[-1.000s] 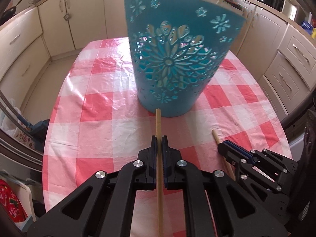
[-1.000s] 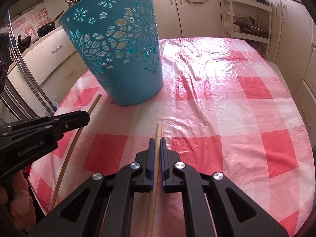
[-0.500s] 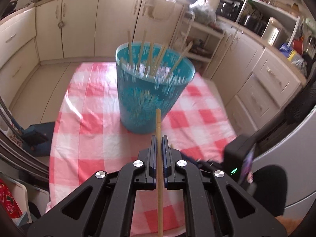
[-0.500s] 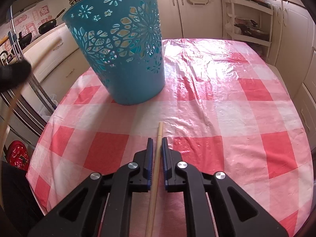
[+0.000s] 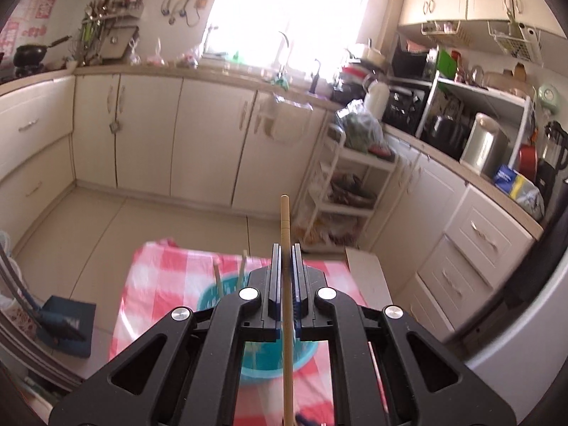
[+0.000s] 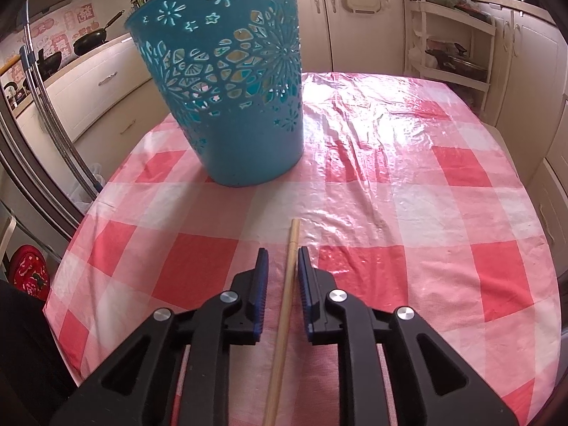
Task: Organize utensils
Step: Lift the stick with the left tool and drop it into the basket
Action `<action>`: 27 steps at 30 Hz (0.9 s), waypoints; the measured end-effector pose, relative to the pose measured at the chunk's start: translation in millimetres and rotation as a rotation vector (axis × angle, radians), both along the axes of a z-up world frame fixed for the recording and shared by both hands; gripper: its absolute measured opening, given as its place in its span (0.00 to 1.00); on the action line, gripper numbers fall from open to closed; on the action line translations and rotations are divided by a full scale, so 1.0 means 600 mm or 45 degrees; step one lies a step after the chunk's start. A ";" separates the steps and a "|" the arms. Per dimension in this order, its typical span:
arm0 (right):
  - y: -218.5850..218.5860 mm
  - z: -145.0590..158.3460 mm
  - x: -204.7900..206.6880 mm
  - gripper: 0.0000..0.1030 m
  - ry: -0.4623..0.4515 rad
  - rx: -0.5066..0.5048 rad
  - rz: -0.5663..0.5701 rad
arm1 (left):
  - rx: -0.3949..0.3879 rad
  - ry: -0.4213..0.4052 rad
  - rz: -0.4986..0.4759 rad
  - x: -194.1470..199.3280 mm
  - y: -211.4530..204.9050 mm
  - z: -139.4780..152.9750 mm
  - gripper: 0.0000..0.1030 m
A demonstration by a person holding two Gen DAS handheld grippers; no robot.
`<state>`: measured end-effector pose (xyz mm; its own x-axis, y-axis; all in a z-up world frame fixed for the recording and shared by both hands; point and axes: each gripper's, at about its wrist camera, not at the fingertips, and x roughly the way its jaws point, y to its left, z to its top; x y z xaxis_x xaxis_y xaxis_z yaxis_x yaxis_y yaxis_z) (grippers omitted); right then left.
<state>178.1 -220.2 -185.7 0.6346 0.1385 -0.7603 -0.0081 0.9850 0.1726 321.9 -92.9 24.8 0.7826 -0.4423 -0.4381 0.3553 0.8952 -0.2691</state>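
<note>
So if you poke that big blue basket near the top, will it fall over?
Maybe. The blue basket is tall and narrower at its base than at its rim, so a high push could tip it. Its walls are full of cut-out holes, so it is probably light plastic. On the shiny checked tablecloth it might just slide instead.

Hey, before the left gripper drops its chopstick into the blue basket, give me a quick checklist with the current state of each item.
1. Left gripper shut on its chopstick: ok.
2. Left chopstick above the blue basket, seen below the jaws: ok.
3. Left chopstick tip pointing down into the basket: not ok; it points out across the kitchen.
4. Basket upright on the checked tablecloth: ok.
5. Right gripper clear of the basket: ok; its jaws have just been opening, with the second chopstick loose between them.
6. Room left inside the basket: cannot tell.
</note>
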 end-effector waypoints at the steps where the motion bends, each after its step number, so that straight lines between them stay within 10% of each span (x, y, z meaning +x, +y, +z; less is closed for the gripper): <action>1: 0.001 0.000 0.000 0.19 -0.001 -0.003 0.002 | -0.005 -0.023 0.023 0.012 -0.003 0.004 0.05; 15: -0.003 -0.001 -0.001 0.22 -0.003 0.039 0.001 | 0.020 -0.082 0.235 0.131 -0.033 -0.077 0.05; 27: 0.005 -0.001 -0.001 0.25 -0.007 0.014 0.007 | 0.175 0.001 0.213 0.059 -0.004 -0.130 0.16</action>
